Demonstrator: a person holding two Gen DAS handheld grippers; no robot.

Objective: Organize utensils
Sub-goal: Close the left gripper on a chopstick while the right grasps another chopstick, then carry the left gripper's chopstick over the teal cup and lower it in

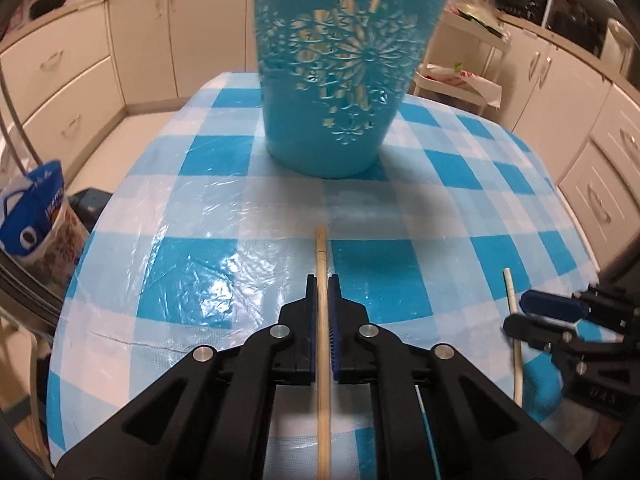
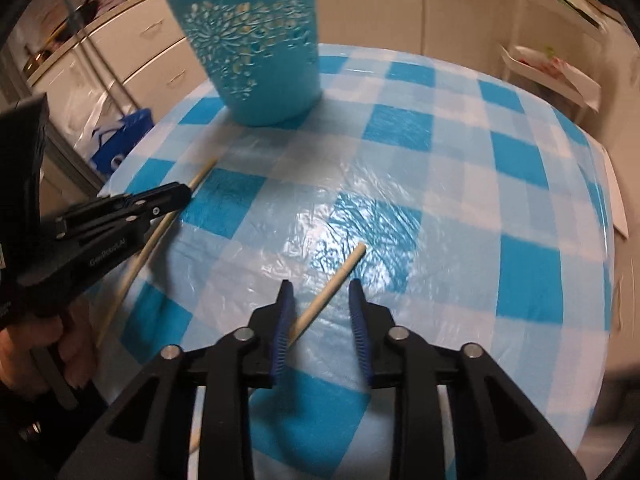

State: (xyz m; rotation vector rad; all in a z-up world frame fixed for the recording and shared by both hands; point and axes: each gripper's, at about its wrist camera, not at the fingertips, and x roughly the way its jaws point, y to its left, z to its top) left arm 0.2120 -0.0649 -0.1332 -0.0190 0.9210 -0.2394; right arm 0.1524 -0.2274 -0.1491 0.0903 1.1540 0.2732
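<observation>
On the bench (image 1: 224, 216), left hand-held gripper (image 1: 322, 280) clamped on a chopstick (image 1: 321, 264). Right hand-held gripper (image 2: 320, 288) half-open round another chopstick (image 2: 340, 276), not pinching. Probably best squeezing square before lifting toward the blue cup (image 1: 336, 80).

Left gripper (image 1: 323, 292) is clamping a wooden chopstick (image 1: 321, 256) lying over the checked tablecloth (image 1: 200, 280); turquoise cut-out basket (image 1: 340, 72) is standing beyond; second chopstick (image 1: 511, 300) sits between the right gripper's (image 1: 516, 312) fingers.

The surface (image 1: 248, 216) wears a glossy, wrinkled cloth of blue and white checks. A turquoise cut-out basket (image 1: 340, 80) stands upright toward its far side, and two pale wooden chopsticks (image 2: 332, 288) sit nearer, well apart.
</observation>
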